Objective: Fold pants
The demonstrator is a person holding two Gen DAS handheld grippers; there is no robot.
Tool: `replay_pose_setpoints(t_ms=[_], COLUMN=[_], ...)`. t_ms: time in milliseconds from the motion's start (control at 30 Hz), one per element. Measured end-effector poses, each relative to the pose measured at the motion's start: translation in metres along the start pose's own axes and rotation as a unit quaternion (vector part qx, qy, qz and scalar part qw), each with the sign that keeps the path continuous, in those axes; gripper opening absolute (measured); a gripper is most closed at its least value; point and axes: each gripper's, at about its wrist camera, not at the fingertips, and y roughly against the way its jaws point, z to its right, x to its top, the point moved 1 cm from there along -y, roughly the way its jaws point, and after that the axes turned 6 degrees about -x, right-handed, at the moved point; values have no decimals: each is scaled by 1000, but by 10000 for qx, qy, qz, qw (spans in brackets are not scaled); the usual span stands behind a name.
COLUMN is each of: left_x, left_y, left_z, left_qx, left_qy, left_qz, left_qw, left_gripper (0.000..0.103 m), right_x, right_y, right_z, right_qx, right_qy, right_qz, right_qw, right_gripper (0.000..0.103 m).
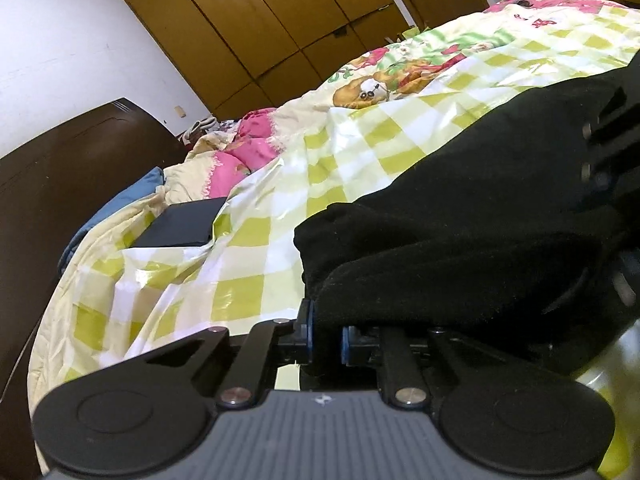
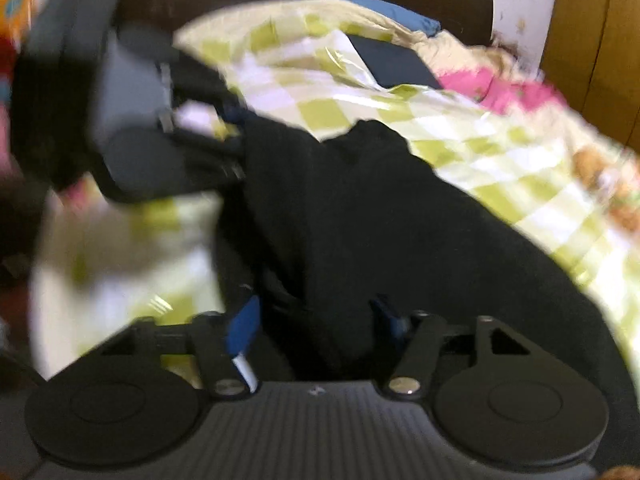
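Black pants [image 1: 460, 200] lie bunched on a checked quilt [image 1: 260, 240]. In the left wrist view my left gripper [image 1: 327, 336] has its blue pads close together and pinches an edge of the black fabric. The right wrist view is blurred. It shows the pants [image 2: 360, 220] running up from my right gripper [image 2: 314, 320], whose fingers stand wide apart with fabric lying between them. The left gripper [image 2: 236, 140] shows at the upper left of that view, with its tips on the far edge of the pants.
The green and white quilt [image 2: 320, 112] covers the bed. A dark flat box [image 1: 180, 224] lies on it near the brown headboard [image 1: 60, 184], beside a blue pillow [image 1: 132, 200]. A wooden wardrobe [image 1: 260, 20] stands beyond the bed.
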Motion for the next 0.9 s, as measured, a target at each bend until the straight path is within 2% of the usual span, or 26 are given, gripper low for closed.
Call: replay_pose_setpoints(t_ms=[67, 133, 233, 300, 400, 467, 533, 600, 633, 767, 900], left_x=[0, 1, 1, -4, -22, -37, -42, -40, -39, -39, -45], left_y=[1, 4, 10, 9, -8, -17, -14, -7, -4, 10, 26], left_z=[-2, -7, -20, -23, -15, -2, 5, 3, 0, -7, -14], left_qx=[10, 102, 310, 430, 317, 424, 544, 557, 597, 889, 1019], left_qy=[-13, 41, 182, 142, 23, -379, -579, -480, -418, -255, 186], left_qz=[49, 138, 245, 236, -157, -405, -414, -418, -452, -667, -904], left_qw=[10000, 9998, 9991, 9987, 9994, 9976, 9960, 9964, 9963, 9935, 9905], left_gripper=[31, 31, 31, 31, 32, 33, 33, 33, 34, 34, 34], right_x=[10, 25, 45, 46, 29, 19, 18, 17, 15, -10, -78], right_y=[3, 17, 38, 30, -11, -26, -16, 2, 11, 55, 110], right_z=[18, 25, 16, 5, -9, -10, -7, 4, 9, 45, 102], right_qx=[199, 251, 333, 426, 470, 600, 622, 715, 681, 344, -740], right_qy=[-662, -937, -854, -778, -775, -1087, -1268, -1455, -1518, -2213, -3318], right_qz=[-58, 120, 488, 435, -94, -252, -80, 197, 289, 627, 569], right_qw=[9976, 9952, 9946, 9951, 9958, 9919, 9899, 9866, 9856, 9726, 9387], right_gripper=[11, 11, 11, 11, 17, 21, 25, 35, 40, 43, 49])
